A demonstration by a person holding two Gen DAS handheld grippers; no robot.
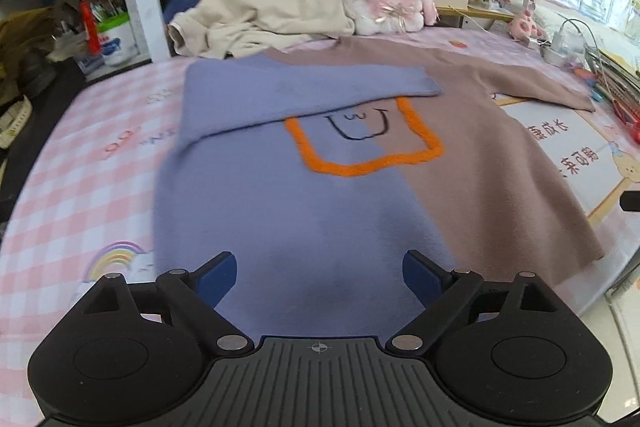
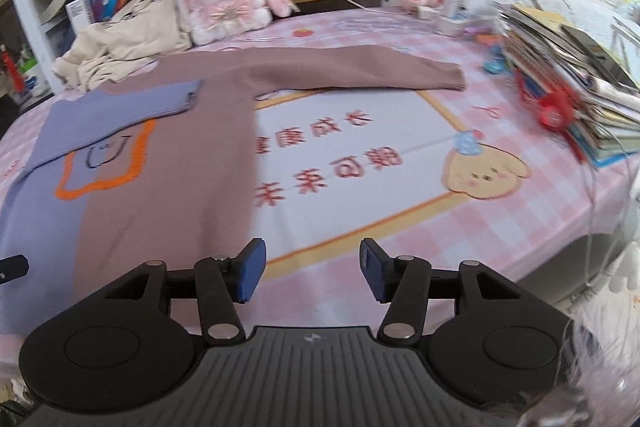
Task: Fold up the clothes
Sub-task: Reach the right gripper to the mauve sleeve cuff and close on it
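Sweater: two-tone knit, flat on the table ahead of both jaws; blue sleeve folded across the chest, brown sleeve outstretched. Likely soft, light, limp; best taken at cuff or hem. Left gripper: jaws wide, empty. Right gripper: jaws apart, empty. Beyond: beige garment, plush rabbit, book pile right of the brown cuff.

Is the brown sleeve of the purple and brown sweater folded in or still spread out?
Spread out. The brown sleeve lies straight on the pink checked cloth; only the purple sleeve is folded over.
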